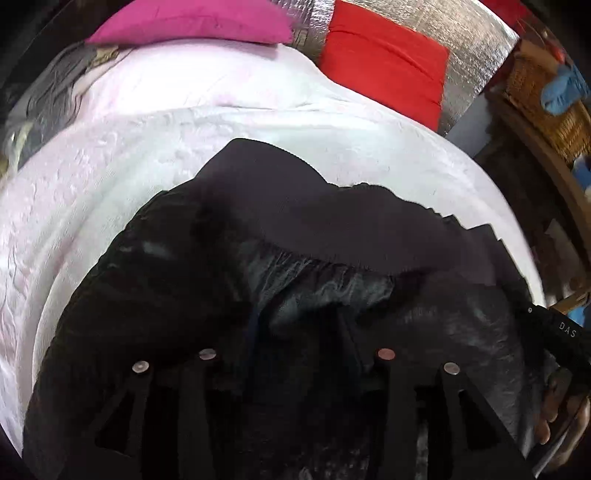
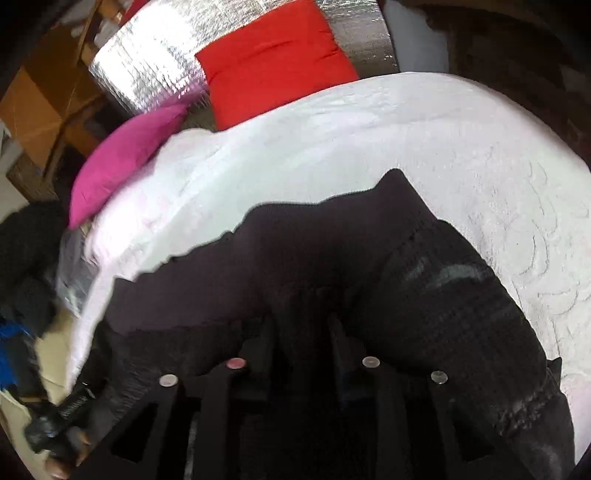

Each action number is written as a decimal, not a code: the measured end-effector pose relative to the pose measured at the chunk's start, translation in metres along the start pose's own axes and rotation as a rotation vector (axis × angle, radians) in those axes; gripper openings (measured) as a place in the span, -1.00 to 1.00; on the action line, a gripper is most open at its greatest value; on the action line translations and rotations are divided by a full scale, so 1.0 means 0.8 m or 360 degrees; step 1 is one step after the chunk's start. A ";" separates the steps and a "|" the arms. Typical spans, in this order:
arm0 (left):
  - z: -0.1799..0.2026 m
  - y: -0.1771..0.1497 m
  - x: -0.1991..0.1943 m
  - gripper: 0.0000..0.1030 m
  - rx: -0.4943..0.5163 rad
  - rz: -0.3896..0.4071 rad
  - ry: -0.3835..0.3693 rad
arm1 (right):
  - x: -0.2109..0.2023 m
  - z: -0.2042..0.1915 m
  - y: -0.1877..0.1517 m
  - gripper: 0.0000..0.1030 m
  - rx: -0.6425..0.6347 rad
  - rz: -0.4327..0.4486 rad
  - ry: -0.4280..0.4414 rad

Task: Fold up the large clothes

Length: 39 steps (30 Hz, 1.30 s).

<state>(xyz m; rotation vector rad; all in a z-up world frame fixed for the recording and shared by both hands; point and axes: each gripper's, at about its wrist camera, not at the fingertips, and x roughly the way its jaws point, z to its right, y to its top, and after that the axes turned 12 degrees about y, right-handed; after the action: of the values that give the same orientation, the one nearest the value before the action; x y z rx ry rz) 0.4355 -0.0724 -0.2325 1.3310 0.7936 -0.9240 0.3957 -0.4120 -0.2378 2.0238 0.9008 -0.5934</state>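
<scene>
bed: white quilt (image 1: 258,122) | pillows: pink (image 1: 192,22), red (image 2: 273,59) | backing: silver foil (image 2: 155,62)

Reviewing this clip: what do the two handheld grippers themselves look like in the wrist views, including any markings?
Both the left gripper and the right gripper are matte black, with triangular cut-outs in the frame and four round silvery rivets across each linkage. In the left wrist view the other tool's black handle carries pale letters "DAS". No sleeves or cables are visible.
</scene>
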 end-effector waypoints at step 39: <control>-0.099 0.015 -0.039 0.02 -0.0130 0.0031 0.0326 | -0.018 0.056 0.043 -0.45 0.0072 0.0141 -0.0318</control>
<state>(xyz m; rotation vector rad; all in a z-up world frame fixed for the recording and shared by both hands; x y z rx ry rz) 0.4351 0.0100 -0.2065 1.3734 0.9639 -0.7395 0.4097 -0.4688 -0.2361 1.9918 0.6815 -0.7572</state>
